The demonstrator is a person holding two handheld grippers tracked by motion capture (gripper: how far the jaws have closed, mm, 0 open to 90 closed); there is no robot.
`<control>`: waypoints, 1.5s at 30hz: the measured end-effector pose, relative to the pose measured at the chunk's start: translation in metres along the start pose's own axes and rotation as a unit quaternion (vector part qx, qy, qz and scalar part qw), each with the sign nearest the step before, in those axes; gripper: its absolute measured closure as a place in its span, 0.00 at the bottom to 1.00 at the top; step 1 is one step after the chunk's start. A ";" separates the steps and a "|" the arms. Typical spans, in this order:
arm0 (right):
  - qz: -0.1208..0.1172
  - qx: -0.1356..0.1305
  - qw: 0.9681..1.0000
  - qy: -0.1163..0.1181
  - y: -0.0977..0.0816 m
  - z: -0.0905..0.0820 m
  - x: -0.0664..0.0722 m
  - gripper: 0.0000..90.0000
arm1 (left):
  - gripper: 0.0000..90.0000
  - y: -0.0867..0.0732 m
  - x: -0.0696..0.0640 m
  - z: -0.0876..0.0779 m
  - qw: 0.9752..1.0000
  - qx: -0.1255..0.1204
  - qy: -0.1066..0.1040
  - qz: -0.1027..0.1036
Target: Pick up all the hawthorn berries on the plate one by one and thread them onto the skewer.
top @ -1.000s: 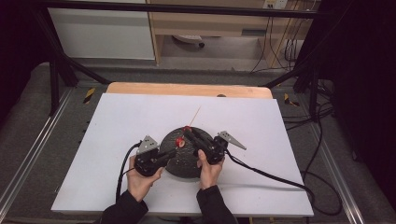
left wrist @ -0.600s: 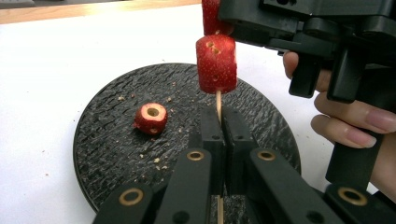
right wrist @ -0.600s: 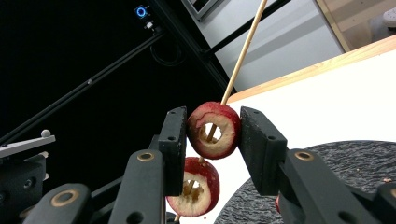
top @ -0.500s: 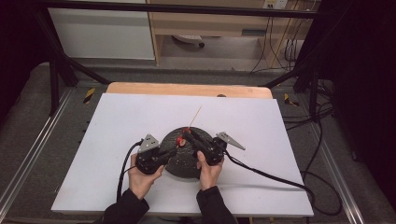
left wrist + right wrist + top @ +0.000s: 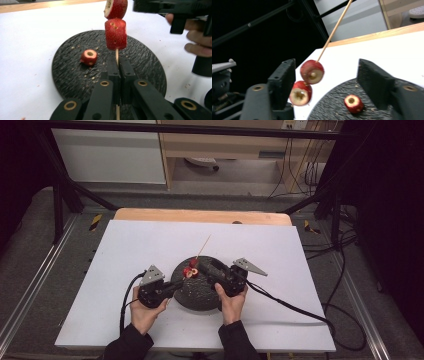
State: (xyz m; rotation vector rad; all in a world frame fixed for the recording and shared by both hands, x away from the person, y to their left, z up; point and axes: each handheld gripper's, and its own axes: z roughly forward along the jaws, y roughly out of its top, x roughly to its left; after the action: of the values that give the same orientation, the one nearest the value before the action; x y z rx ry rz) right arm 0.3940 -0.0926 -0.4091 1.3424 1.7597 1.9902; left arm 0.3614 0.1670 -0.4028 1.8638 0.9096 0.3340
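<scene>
While left gripper [image 5: 117, 67] clamps skewer [image 5: 116, 53] — right gripper [image 5: 327, 82] gapes.

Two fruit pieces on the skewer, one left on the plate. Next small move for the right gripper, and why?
Probably lower the open right gripper onto the loose red cored fruit piece on the round black textured plate and close on it. The left gripper is shut on the thin wooden skewer, which carries two red fruit pieces, so the loose one looks next to thread.
</scene>
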 end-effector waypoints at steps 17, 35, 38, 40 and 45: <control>-0.076 0.142 0.987 -0.024 0.004 -0.008 -0.013 0.06 | 0.98 -0.036 0.023 -0.042 0.998 0.045 0.017 0.031; -0.118 0.233 0.965 -0.037 0.003 -0.007 -0.017 0.03 | 0.98 -0.065 0.038 -0.071 0.998 0.058 0.018 0.025; -0.120 0.241 0.962 -0.038 0.004 -0.004 -0.015 0.03 | 0.98 -0.067 0.039 -0.071 0.998 0.058 0.018 0.024; -0.127 0.249 0.959 -0.039 0.006 0.000 -0.014 0.03 | 0.98 -0.068 0.040 -0.071 0.998 0.060 0.018 0.023; -0.135 0.265 0.954 -0.039 0.010 0.009 -0.010 0.03 | 0.98 -0.070 0.043 -0.072 0.998 0.062 0.024 0.022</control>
State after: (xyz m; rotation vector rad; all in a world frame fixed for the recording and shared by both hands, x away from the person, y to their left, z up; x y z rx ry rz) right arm 0.4104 -0.0953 -0.4067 1.1933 2.3916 1.3544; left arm 0.3174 0.2612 -0.4368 1.9999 0.9416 0.3580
